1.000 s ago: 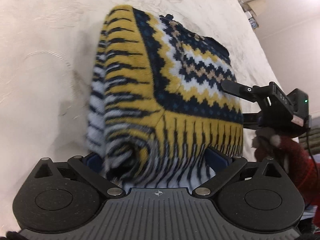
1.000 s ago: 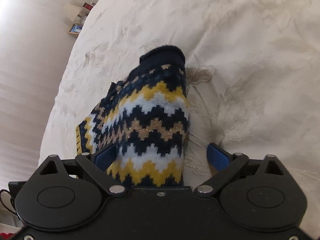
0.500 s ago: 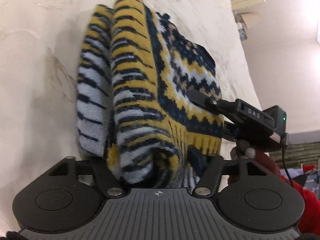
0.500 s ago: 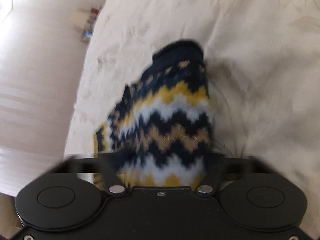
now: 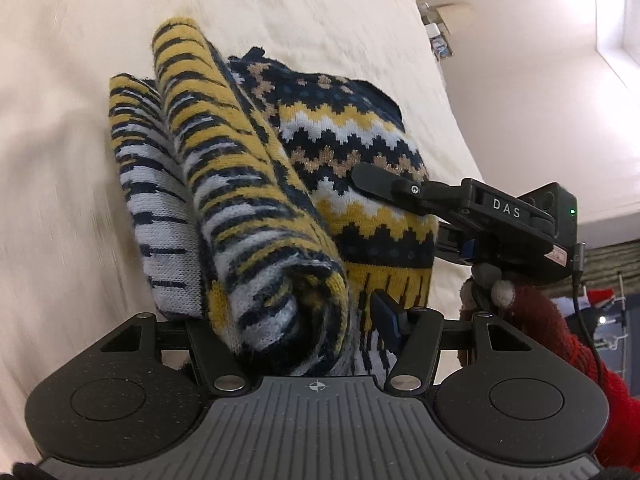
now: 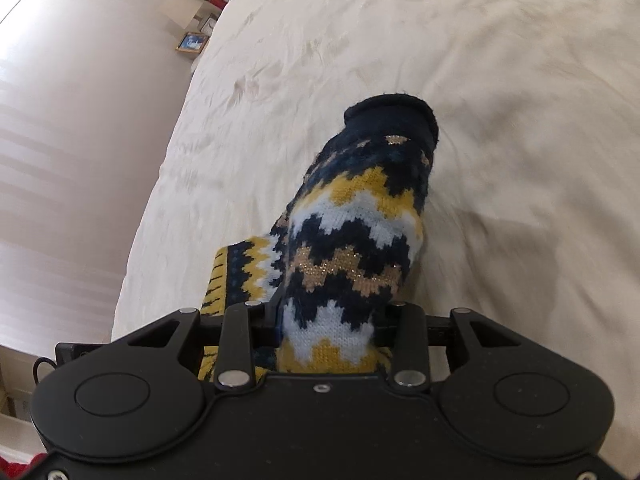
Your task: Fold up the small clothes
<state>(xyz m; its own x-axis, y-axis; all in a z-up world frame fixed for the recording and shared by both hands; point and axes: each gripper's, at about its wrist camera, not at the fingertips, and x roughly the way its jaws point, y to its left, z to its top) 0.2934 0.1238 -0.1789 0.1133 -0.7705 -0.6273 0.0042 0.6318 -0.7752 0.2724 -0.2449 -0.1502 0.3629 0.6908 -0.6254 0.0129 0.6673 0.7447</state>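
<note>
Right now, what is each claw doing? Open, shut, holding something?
Left claw: has just closed on the bunched hem of the knitted sweater.
Right claw: has just closed on the same sweater's sleeve.

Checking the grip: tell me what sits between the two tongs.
Only the knitted sweater: it spans from the left tongs to the right tongs, seen in the left wrist view.

Both claws, left claw (image 5: 296, 320) and right claw (image 6: 328, 320), have just closed, clamped, angled downward.

Patterned knit sweater (image 5: 248, 216) — bunched, lifted.
</note>
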